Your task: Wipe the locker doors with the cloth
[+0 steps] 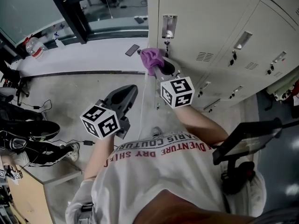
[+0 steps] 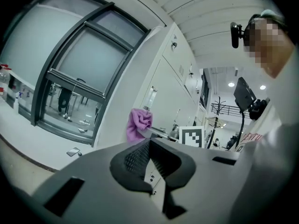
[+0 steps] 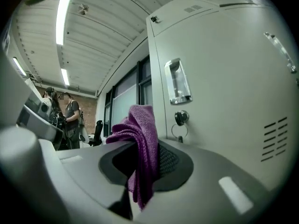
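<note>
Head view: right gripper (image 1: 162, 63) holds cloth (image 1: 151, 58) up by locker door (image 1: 205, 27), left gripper (image 1: 129, 92) closed, lower

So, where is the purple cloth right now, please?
Head view, upper centre: the cloth is clamped in the right gripper, by the locker door below its handle.

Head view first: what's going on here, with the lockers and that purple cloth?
A person stands at a bank of pale lockers with a gripper in each hand. The right gripper is shut on a purple cloth, raised to the locker door near its handle and key lock; whether the cloth touches the metal cannot be told. The left gripper hangs back from the lockers, jaws together and empty.
</note>
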Motion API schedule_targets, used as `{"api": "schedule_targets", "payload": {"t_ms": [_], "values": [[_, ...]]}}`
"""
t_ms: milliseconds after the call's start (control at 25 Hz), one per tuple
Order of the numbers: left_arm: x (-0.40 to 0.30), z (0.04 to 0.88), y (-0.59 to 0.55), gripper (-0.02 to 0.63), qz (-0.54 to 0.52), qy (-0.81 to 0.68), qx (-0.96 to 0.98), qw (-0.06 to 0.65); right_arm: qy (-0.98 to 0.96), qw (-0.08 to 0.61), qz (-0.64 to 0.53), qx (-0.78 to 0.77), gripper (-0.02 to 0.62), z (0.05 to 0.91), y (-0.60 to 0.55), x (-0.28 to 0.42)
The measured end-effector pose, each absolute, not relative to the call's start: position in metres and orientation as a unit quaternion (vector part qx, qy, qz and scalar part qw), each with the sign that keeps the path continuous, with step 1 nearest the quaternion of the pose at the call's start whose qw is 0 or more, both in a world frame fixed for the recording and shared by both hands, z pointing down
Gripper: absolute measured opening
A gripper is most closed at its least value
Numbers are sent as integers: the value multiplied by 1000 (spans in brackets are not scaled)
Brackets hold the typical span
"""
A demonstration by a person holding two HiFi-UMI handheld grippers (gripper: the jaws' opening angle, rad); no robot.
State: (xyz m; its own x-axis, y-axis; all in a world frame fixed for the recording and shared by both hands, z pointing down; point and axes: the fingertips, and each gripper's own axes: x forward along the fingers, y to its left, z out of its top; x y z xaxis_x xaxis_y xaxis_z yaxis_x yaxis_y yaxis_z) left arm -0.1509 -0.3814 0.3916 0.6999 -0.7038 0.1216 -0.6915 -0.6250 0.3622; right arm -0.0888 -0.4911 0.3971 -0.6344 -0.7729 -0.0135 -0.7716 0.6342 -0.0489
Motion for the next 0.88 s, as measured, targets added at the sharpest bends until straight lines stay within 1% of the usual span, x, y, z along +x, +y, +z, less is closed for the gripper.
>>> {"api": "schedule_targets", "payload": {"t_ms": [200, 560, 880], "values": [[-157, 393, -387, 0, -20, -394, 899, 193, 890, -1, -28, -454, 48, 421, -517, -88], [-155, 397, -390, -1, -21, -398, 896, 196, 882, -12, -19, -471, 49, 420, -532, -74], [-143, 398, -382, -1, -20, -391, 899, 196, 863, -5, -21, -505, 56, 420, -531, -29]]}}
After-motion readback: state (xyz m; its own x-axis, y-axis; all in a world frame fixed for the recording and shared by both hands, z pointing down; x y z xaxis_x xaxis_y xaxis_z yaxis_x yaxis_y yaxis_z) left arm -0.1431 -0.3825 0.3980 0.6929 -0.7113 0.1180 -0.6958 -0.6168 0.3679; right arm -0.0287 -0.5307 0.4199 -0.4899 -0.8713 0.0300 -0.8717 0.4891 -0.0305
